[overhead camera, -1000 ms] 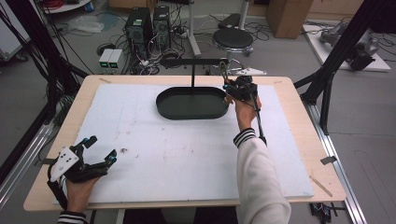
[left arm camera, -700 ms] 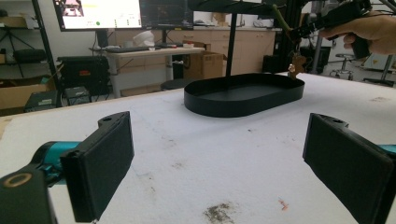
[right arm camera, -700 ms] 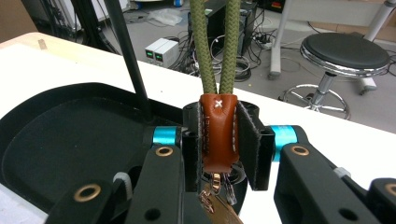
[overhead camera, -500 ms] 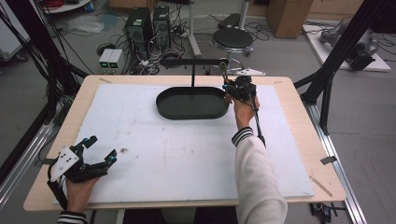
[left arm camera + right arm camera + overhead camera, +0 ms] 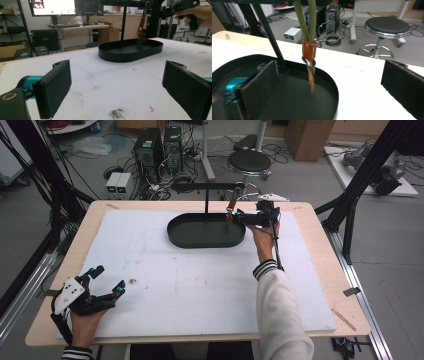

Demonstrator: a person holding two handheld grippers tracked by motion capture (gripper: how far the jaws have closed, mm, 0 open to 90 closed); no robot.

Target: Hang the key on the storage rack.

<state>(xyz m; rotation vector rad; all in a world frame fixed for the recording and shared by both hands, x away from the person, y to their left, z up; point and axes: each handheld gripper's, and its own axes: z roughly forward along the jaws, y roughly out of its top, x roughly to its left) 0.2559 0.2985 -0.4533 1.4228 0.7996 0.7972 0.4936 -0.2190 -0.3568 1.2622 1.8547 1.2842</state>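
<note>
Keychain let go on the stand

The right hand-held gripper (image 5: 322, 100) has just opened its jaws, and nothing sits between them; draw it straight back so neither pad snags the keychain (image 5: 309, 50) just ahead, hanging over the black tray (image 5: 329, 87). It has an olive cord loop, an orange-brown collar and what looks like a blurred key below (swinging, probably). The left hand-held gripper (image 5: 102, 282) rests open on the bench (image 5: 200, 290).
</note>
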